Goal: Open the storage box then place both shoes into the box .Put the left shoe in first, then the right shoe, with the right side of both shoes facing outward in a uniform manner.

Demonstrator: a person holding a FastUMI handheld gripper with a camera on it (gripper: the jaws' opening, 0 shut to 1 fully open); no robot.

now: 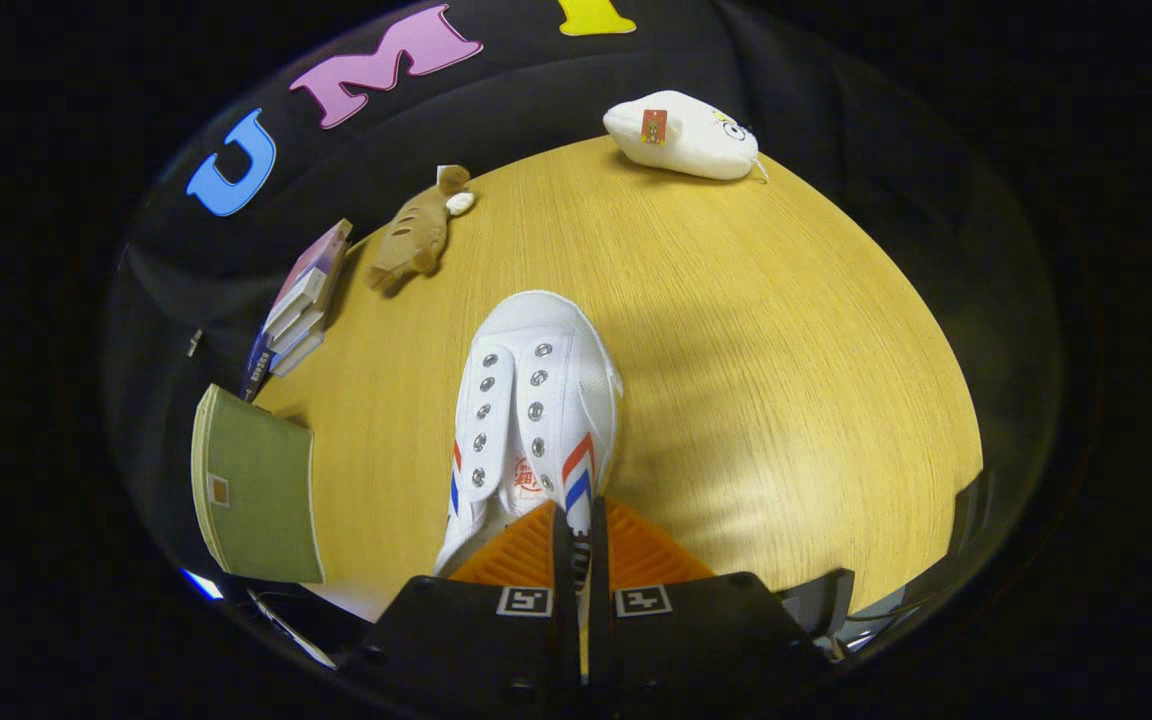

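Note:
A white canvas shoe (534,400) with metal eyelets and red-and-blue stripes hangs above the wooden table (786,380), toe pointing away from me. My gripper (579,530) is shut on the shoe's right side wall near the collar, the two orange fingers (521,550) pressed close together on the fabric. The shoe's heel is hidden behind the fingers. A green storage box (256,495) stands to the left of the shoe, its lid side facing me.
A stack of books (301,300) lies beyond the box at the table's left edge. A brown plush toy (416,235) lies past the books. A white plush toy (686,135) rests at the far edge of the table.

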